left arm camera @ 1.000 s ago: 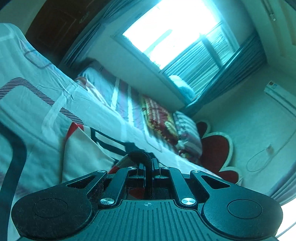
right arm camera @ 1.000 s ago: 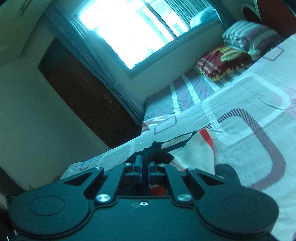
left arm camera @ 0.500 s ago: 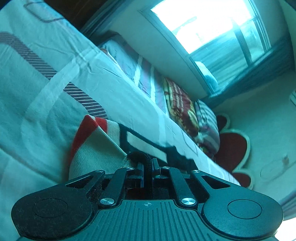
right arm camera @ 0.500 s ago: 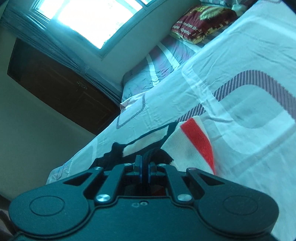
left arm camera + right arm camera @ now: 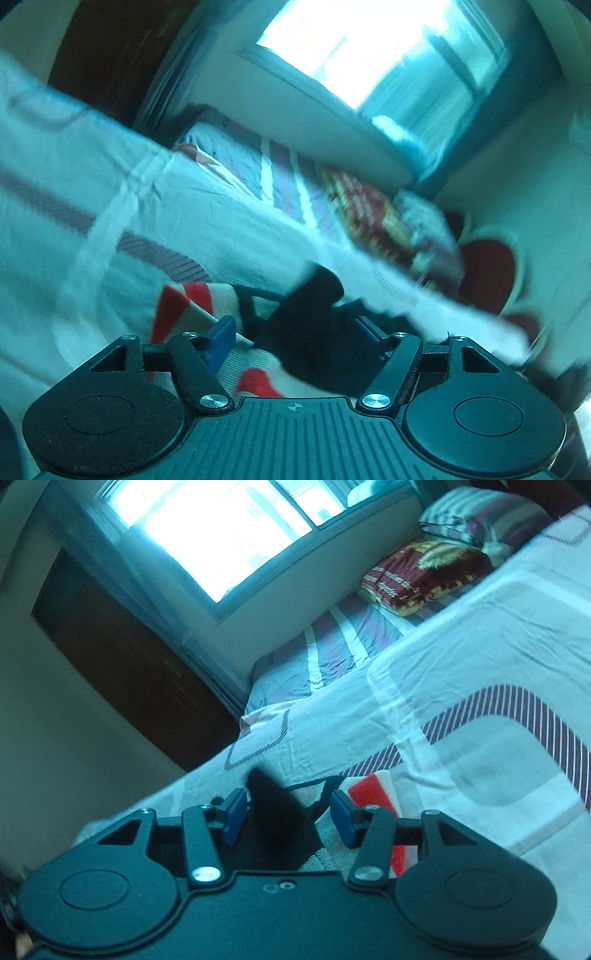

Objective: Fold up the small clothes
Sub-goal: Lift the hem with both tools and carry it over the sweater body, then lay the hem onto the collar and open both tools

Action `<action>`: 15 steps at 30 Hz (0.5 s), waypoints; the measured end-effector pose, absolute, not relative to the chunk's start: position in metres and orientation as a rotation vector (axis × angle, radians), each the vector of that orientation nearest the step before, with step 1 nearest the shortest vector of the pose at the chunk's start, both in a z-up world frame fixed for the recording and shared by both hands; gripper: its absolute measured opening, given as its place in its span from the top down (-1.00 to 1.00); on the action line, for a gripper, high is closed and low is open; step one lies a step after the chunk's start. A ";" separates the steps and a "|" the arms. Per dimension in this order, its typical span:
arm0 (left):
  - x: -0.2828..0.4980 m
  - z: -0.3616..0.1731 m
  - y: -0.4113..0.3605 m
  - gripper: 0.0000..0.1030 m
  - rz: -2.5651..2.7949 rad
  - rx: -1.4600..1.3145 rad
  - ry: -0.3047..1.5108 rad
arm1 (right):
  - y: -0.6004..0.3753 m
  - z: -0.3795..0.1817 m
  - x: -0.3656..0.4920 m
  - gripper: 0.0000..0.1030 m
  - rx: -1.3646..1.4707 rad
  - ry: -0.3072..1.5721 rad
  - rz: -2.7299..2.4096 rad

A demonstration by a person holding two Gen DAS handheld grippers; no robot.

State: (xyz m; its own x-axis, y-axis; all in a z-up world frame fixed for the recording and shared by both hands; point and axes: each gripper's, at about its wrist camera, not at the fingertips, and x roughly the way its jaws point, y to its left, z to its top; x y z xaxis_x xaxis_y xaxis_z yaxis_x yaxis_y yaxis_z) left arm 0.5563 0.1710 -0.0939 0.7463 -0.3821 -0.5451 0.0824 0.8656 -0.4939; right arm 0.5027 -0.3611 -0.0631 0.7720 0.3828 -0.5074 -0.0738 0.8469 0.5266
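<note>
While both face the bed point(image 5: 461, 686):
Left tool point(image 5: 295, 334): jaws apart, garment point(image 5: 207, 295) between.
Right tool point(image 5: 288, 819): jaws apart, holding nothing.

The small garment point(image 5: 373, 794) was cream with red bands and black trim. The bed sheet point(image 5: 461, 701) was white, printed with pale grey panels and maroon striped bands. One folded blanket point(image 5: 424, 574) was dark red with gold figures, and one pillow point(image 5: 484, 515) was striped grey and maroon. Both grippers were black with blue fingers point(image 5: 341, 818).
</note>
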 end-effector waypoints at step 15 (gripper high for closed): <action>0.538 -0.092 0.137 0.79 -0.133 -0.094 0.643 | -0.282 -0.070 0.498 0.88 -0.086 0.613 0.149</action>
